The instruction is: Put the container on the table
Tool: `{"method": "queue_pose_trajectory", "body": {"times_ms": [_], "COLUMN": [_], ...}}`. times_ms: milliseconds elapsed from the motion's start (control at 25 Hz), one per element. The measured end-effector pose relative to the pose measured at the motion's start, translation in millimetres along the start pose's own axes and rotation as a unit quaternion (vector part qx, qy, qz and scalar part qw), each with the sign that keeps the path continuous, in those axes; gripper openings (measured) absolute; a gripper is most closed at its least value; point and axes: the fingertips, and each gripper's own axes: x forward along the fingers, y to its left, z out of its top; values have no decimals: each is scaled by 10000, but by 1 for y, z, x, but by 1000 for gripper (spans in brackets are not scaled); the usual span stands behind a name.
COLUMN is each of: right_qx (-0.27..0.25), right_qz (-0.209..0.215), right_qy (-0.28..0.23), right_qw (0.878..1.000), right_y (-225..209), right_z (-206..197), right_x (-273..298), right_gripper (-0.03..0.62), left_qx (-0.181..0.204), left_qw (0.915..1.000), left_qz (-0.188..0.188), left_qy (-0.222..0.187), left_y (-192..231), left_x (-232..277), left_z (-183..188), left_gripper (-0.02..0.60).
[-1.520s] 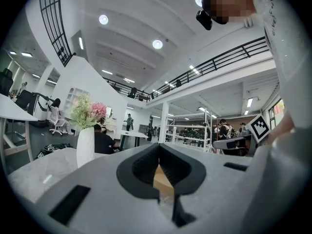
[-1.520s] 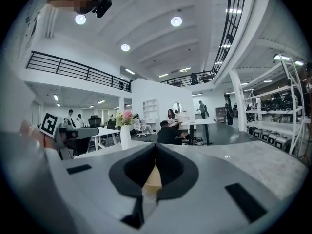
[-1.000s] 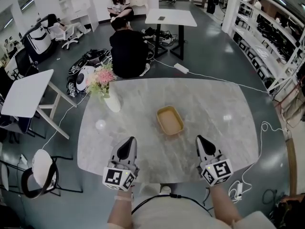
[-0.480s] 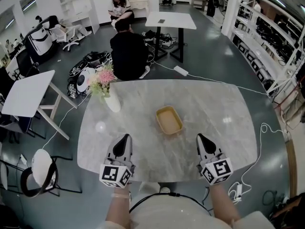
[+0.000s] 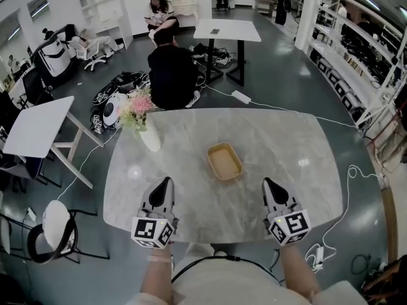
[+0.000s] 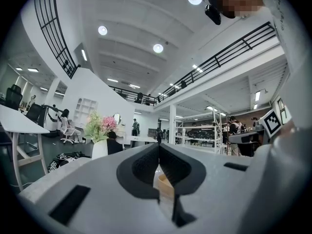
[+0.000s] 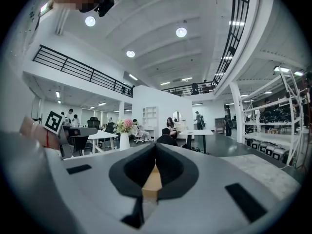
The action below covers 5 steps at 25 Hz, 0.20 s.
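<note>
Grey tabletop (image 5: 286, 138) bears a tan container (image 5: 224, 161), likely light and stiff, best pinched at its rim; left tool (image 5: 165, 184) and right tool (image 5: 269, 184) are clenched empty.

Am wearing head camera: looking steeply down over marble table (image 5: 280, 138), my left gripper (image 5: 163, 183) and right gripper (image 5: 269, 185) showing at bottom edge. Each gripper camera riding close behind my jaws, facing level across tabletop toward room. All three views sharing white vase (image 5: 151, 138) with flowers, seated person in black (image 5: 170, 72) behind table, and tan container (image 5: 224, 161), peeking through each jaw gap.
</note>
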Motion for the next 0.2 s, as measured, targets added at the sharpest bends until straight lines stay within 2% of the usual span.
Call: {"method": "queue_pose_trajectory", "body": {"times_ms": [200], "right_qx": [39], "right_qz": [-18], "right_qy": [13], "right_qw": [10000], "right_y": [-1], "right_z": [-1], "right_x": [-6], "right_gripper": [6], "left_qx": [13], "left_qw": [10000], "left_qz": [13], "left_qy": [10], "left_y": [-3], "left_x": [-4], "left_z": [2], "left_gripper": [5]}}
